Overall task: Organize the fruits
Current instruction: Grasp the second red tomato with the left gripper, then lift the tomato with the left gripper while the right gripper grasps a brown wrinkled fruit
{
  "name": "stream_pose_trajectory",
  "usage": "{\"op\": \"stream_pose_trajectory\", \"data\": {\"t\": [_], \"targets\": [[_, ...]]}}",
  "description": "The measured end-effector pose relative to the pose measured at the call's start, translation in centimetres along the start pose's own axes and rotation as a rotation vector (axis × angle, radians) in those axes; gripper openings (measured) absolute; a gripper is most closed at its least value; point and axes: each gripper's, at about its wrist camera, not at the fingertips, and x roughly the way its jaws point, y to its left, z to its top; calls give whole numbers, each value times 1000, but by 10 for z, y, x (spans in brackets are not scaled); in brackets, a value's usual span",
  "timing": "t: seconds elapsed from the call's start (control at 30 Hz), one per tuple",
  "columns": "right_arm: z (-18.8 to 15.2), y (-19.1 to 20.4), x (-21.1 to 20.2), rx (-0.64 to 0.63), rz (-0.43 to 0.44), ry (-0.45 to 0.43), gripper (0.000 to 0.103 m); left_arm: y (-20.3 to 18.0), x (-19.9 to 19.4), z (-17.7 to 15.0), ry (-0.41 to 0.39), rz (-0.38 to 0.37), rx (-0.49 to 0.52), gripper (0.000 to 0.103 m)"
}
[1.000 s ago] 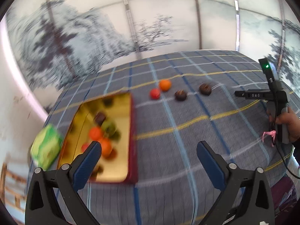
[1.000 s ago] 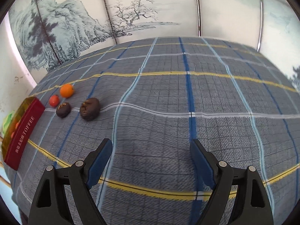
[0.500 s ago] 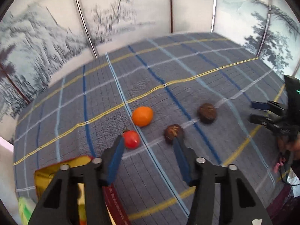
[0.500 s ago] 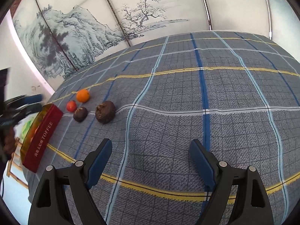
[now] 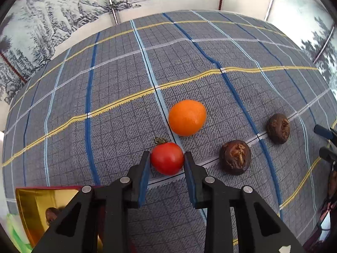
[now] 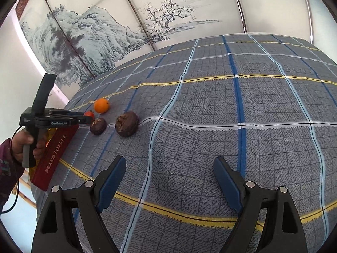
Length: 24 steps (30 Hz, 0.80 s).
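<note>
A small red tomato [image 5: 167, 158] lies on the plaid cloth between the fingers of my left gripper [image 5: 167, 158], whose pads touch both its sides. An orange [image 5: 187, 117] lies just beyond it. Two dark brown wrinkled fruits [image 5: 235, 157] [image 5: 278, 128] lie to the right. The gold tin [image 5: 40, 200] with a red wall is at the lower left, with a dark fruit inside. In the right wrist view my right gripper [image 6: 170, 168] is open and empty over bare cloth; the orange [image 6: 101, 105], the brown fruits [image 6: 127, 123] [image 6: 98, 126] and the left gripper [image 6: 84, 119] are to the far left.
The red tin wall reading TOFFEE [image 6: 53, 154] stands at the table's left edge. A green object [image 5: 12, 232] lies beside the tin. A painted folding screen [image 6: 126, 21] stands behind the table. The table edge drops off at the left.
My left gripper has swung from over the tin to the loose fruits and closed its fingers around the red tomato. The right gripper has stayed open, shifting slightly.
</note>
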Motion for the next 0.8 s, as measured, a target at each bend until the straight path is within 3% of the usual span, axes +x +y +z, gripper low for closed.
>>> {"op": "stream_pose_trajectory", "data": {"t": [0.07, 0.17, 0.27, 0.4, 0.53, 0.7, 0.8], "targets": [[0, 0, 0, -1, 1, 2, 85, -3, -9, -6, -39, 16, -46, 27], [0, 1, 0, -5, -1, 4, 86, -10, -37, -23, -121, -18, -141, 27], [0, 7, 1, -41, 7, 11, 86, -29, -68, -46, -184, -49, -173, 27], [13, 43, 3, -193, 47, 20, 86, -58, -99, -75, -223, -94, -180, 27], [32, 73, 18, -345, 44, 11, 86, -77, -122, -97, -252, -70, -161, 27], [48, 79, 57, -410, 51, 70, 83, -81, -141, -119, -264, -66, -187, 27], [52, 83, 77, -440, 37, 105, 69, -78, -149, -128, -267, -64, -204, 27]]}}
